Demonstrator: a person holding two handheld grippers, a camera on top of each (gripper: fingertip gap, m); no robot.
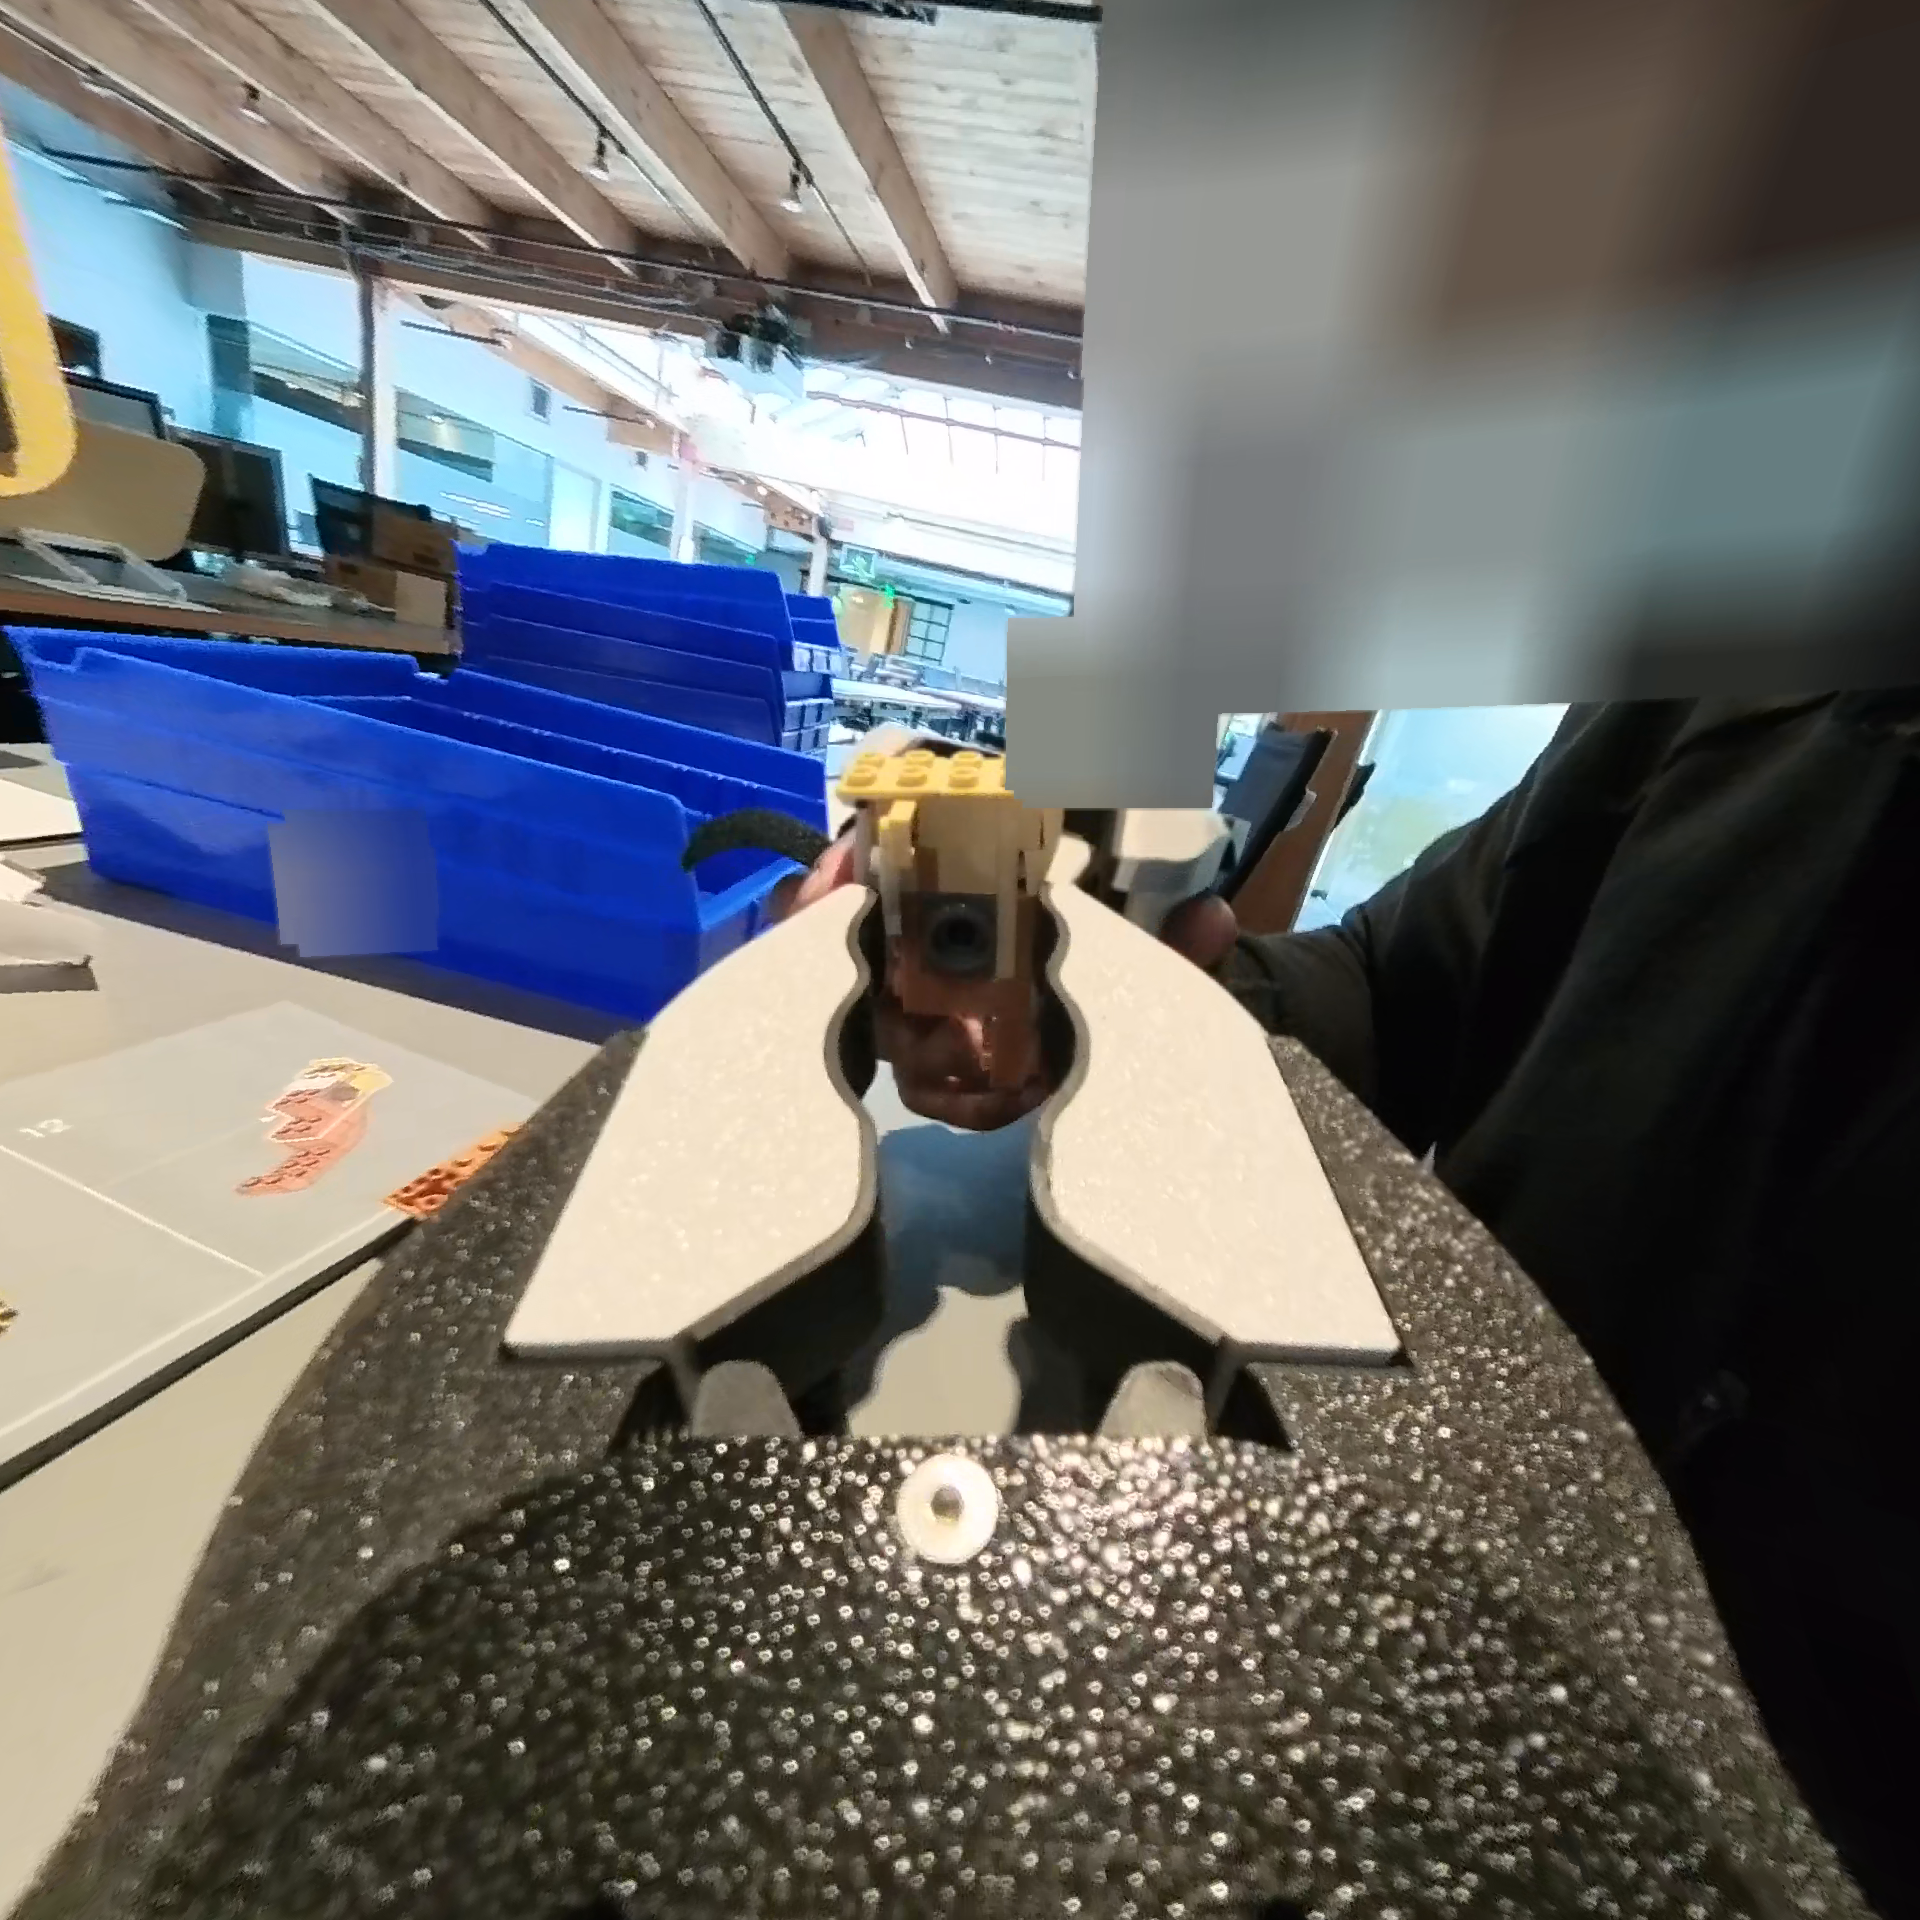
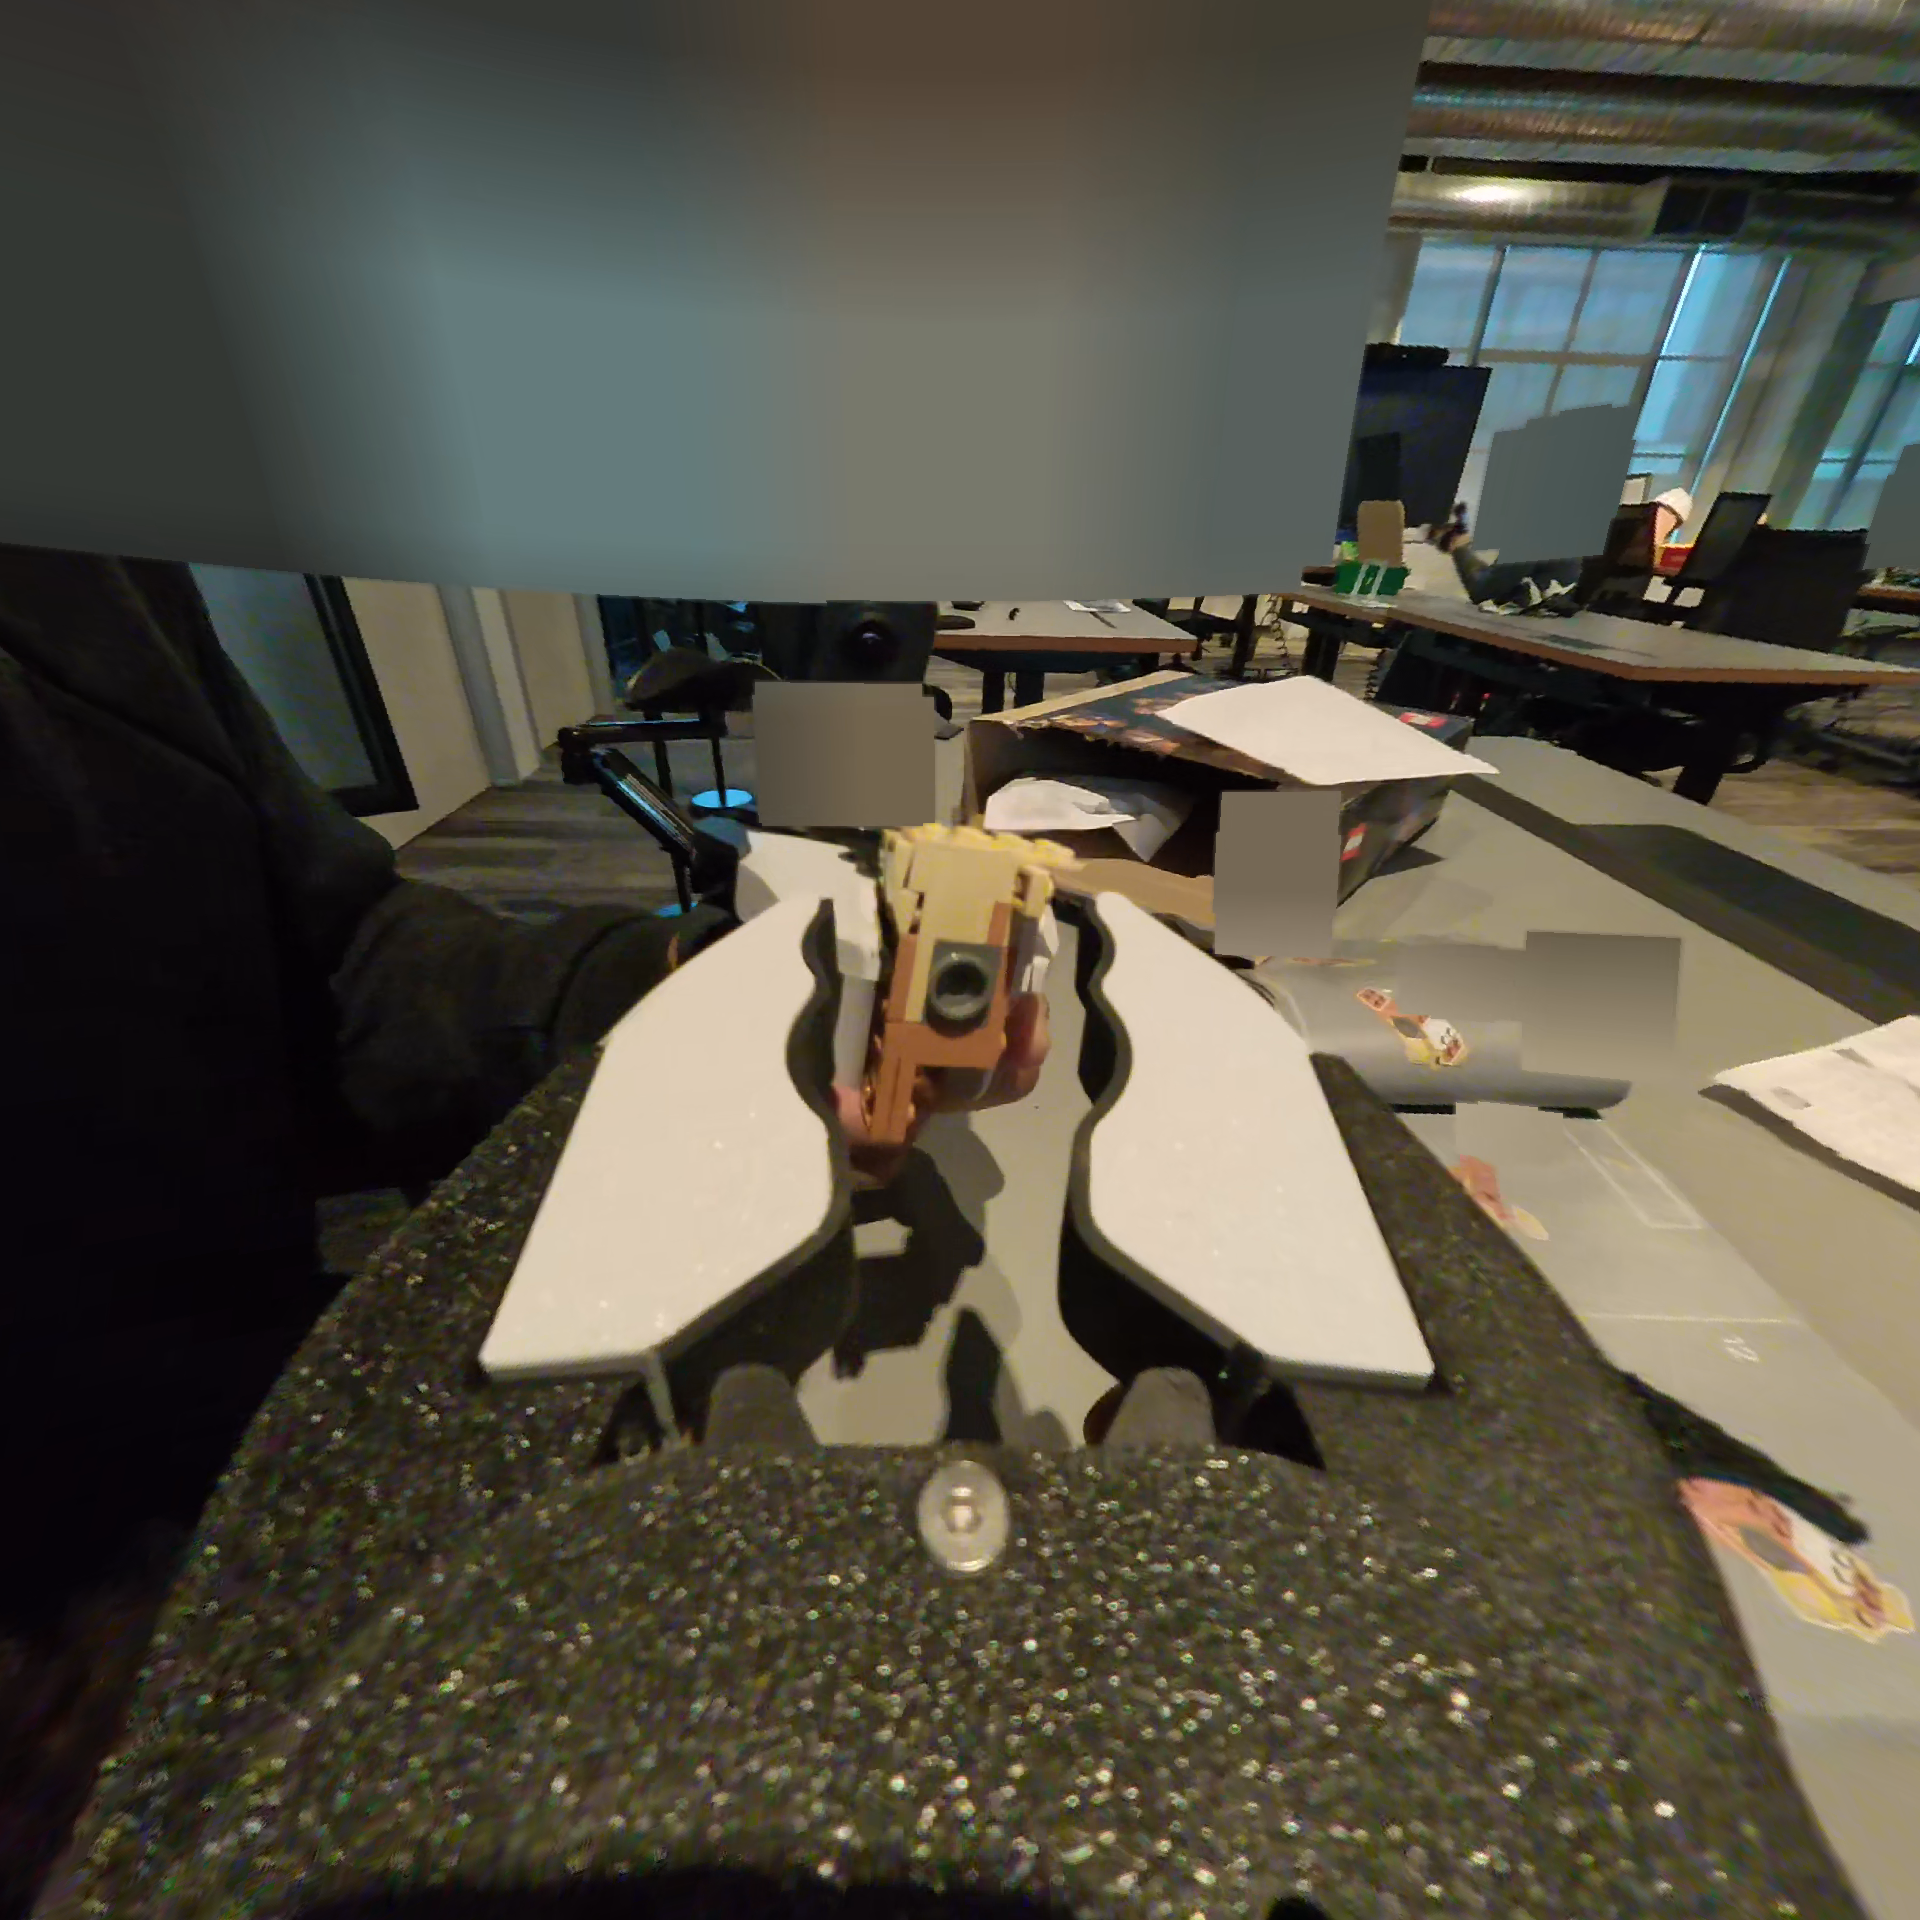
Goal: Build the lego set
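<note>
One lego model (image 1: 951, 966), pinched by the left gripper (image 1: 951, 997); right gripper (image 2: 956, 1029) spread around it. Blue bins (image 1: 416, 790) stacked behind; one open box (image 2: 1226, 790).

Blue bins (image 1: 416, 790) crowding table's left.

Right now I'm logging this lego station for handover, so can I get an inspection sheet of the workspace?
Surface: grey table, instruction sheets spread on it.
Job's things: tan and brown lego assembly, yellow plate on top; instruction sheet; loose orange brick on it.
Clutter: blue bins; open cardboard box with papers; printed paper.
Tongs: left tongs shut on the assembly; right tongs open around it, contact unclear.
Cables: nothing seen.
Surroundings: office desks, chairs, windows; wooden beam ceiling; person in dark sleeve.
</note>
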